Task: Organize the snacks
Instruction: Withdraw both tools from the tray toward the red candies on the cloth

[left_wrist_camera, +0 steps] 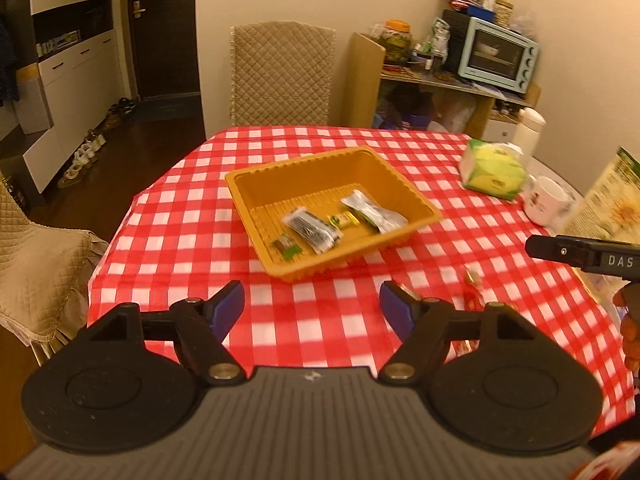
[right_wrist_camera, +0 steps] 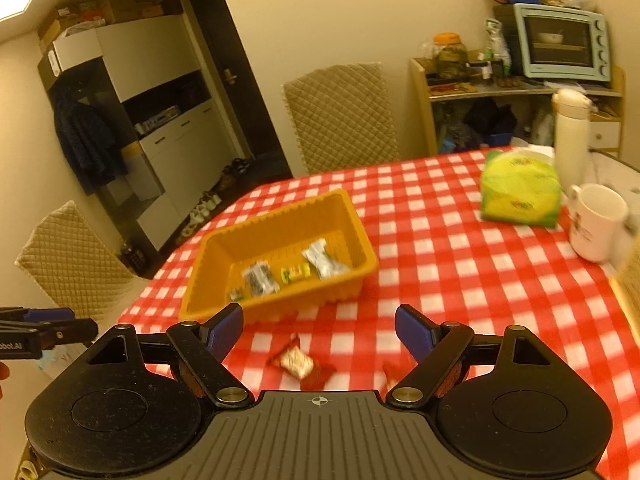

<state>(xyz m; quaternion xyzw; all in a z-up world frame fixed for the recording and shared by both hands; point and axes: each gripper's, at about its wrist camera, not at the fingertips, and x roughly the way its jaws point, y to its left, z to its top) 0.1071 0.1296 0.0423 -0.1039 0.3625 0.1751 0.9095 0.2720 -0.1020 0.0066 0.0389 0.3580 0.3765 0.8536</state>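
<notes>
An orange tray (left_wrist_camera: 304, 176) (right_wrist_camera: 280, 224) sits mid-table on the red checked cloth. Inside it lie a black-and-white packet (left_wrist_camera: 312, 230) (right_wrist_camera: 260, 278), a silver packet (left_wrist_camera: 374, 212) (right_wrist_camera: 324, 262) and two small green-yellow sweets (left_wrist_camera: 342, 220) (right_wrist_camera: 295, 272). My left gripper (left_wrist_camera: 312, 306) hangs open and empty in front of the tray. The right gripper (right_wrist_camera: 319, 330) is open too, above a red-wrapped snack (right_wrist_camera: 298, 362) that lies on the cloth, not touching it. More loose wrapped sweets (left_wrist_camera: 473, 278) lie to the left gripper's right.
A green tissue pack (left_wrist_camera: 494, 168) (right_wrist_camera: 520, 192), a white mug (left_wrist_camera: 548, 200) (right_wrist_camera: 598, 220) and a white flask (right_wrist_camera: 572, 136) stand at the table's right. A printed box (left_wrist_camera: 608, 204) is at the right edge. Quilted chairs (left_wrist_camera: 280, 72) flank the table.
</notes>
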